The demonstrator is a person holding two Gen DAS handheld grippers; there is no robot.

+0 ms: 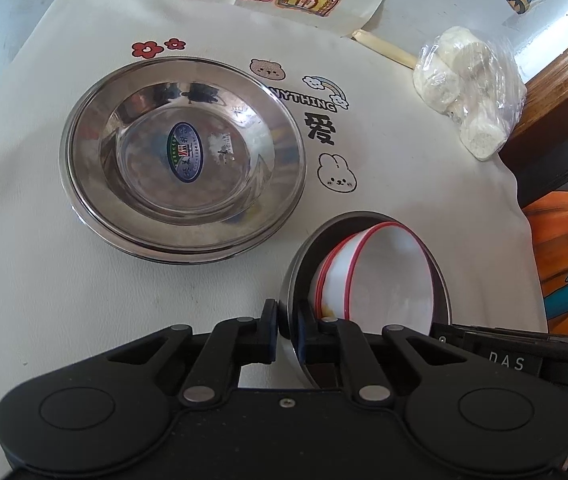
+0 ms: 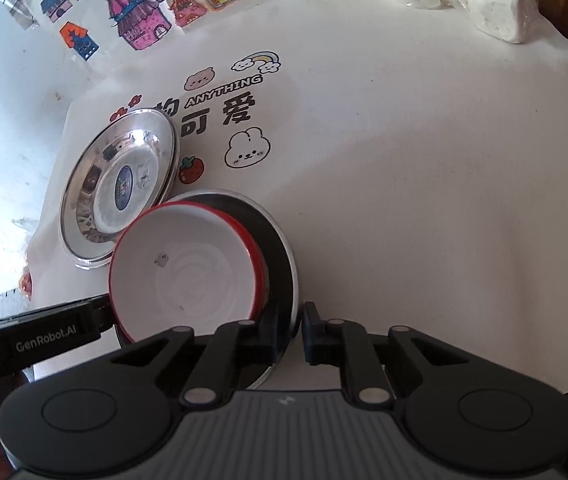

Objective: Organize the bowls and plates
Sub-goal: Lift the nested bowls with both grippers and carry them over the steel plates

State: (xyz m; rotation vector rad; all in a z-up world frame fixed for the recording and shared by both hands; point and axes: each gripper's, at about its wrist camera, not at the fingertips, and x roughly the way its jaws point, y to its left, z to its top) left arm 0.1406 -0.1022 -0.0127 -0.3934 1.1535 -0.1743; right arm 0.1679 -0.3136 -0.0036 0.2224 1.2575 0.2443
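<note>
Left wrist view: left tool (image 1: 287, 330) pitched steeply down, clamped on the near-left rim of a steel bowl (image 1: 442, 280) on the counter (image 1: 44, 280). White bowls (image 1: 384, 272) with red rims sat nested and tilted inside it; their count was hard to make out. Right tool (image 2: 297, 330) was clamped on the same bowl's opposite rim. Stacked steel plates (image 1: 182, 160) sat apart, up-left. Bowl's near edge was hidden behind the tool body.
</note>
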